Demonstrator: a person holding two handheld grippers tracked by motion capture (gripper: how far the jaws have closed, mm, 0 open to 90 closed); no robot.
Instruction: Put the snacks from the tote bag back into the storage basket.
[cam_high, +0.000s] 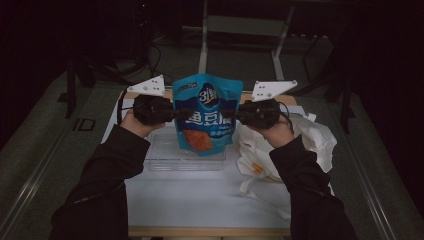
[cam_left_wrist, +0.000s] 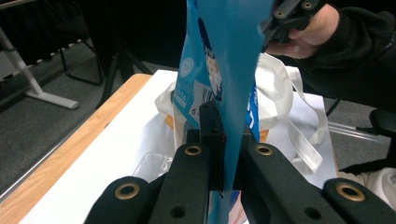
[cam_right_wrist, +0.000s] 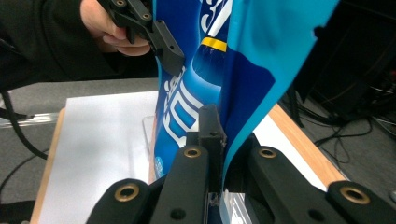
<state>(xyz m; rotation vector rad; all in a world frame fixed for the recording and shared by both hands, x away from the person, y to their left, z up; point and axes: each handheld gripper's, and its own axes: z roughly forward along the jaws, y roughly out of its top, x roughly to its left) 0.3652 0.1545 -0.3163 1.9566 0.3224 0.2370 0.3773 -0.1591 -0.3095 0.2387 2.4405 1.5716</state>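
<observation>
A blue snack pouch (cam_high: 207, 115) with white lettering and an orange food picture hangs upright in the air over a clear plastic tray (cam_high: 165, 160). My left gripper (cam_high: 181, 113) is shut on the pouch's left edge and my right gripper (cam_high: 235, 114) is shut on its right edge. In the left gripper view the jaws (cam_left_wrist: 224, 135) pinch the thin blue edge of the pouch (cam_left_wrist: 224, 70), with the right gripper (cam_left_wrist: 285, 18) beyond it. In the right gripper view the jaws (cam_right_wrist: 219, 135) clamp the pouch (cam_right_wrist: 243, 60), and the left gripper (cam_right_wrist: 154, 32) grips its far side.
A crumpled white tote bag (cam_high: 310, 140) with handles lies on the right of the white mat (cam_high: 200, 200). The wooden table edge (cam_high: 210, 231) runs along the front. Dark floor, cables and a metal frame (cam_high: 240, 25) surround the table.
</observation>
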